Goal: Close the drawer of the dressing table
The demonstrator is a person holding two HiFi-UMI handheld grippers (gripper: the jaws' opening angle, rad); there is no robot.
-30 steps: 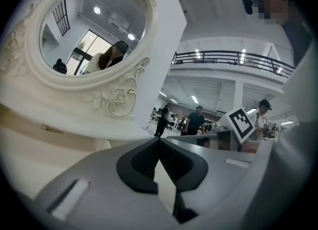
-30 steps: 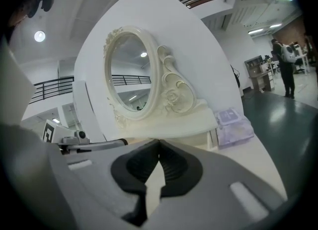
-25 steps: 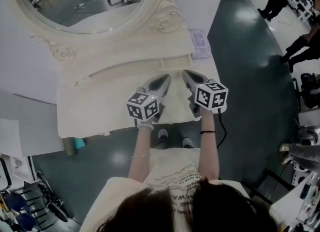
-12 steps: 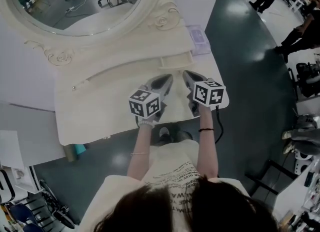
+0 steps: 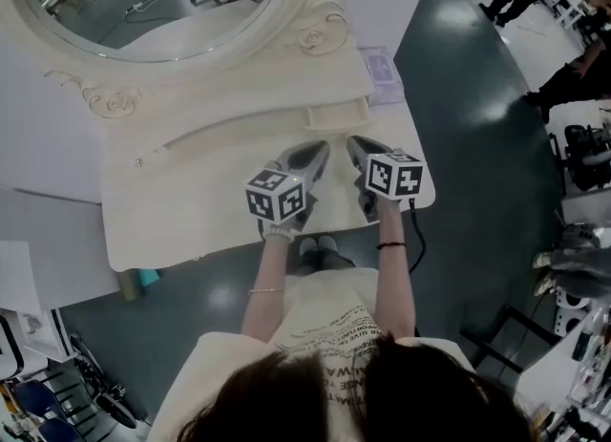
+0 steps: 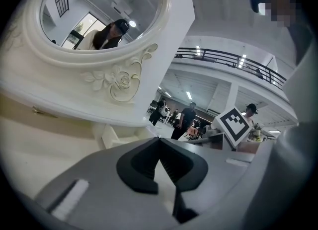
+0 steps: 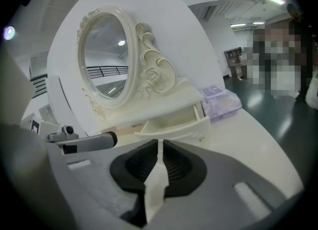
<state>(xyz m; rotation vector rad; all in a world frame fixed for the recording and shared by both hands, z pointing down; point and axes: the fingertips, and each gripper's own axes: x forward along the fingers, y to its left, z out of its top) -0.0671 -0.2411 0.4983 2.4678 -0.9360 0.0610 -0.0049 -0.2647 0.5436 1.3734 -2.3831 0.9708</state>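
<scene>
The right hand-held gripper (image 7: 159, 147) has just been opening its jaws to a thin crack, nothing between them; the left hand-held gripper (image 6: 159, 142) is pressed together, empty. The small drawer (image 5: 336, 117) stands pulled out at their 12 o'clock on the desk (image 5: 191, 216), so the closing push looks yet to come

My cream-white carved dressing table (image 5: 172, 211) has one small cream-white wooden drawer (image 5: 336, 117) (image 7: 171, 124), and it stands pulled partway out, its shallow box open to view. It sits level just below the right end of the oval mirror (image 5: 315, 39). Its front panel faces me and carries a tiny knob (image 7: 200, 138).
</scene>
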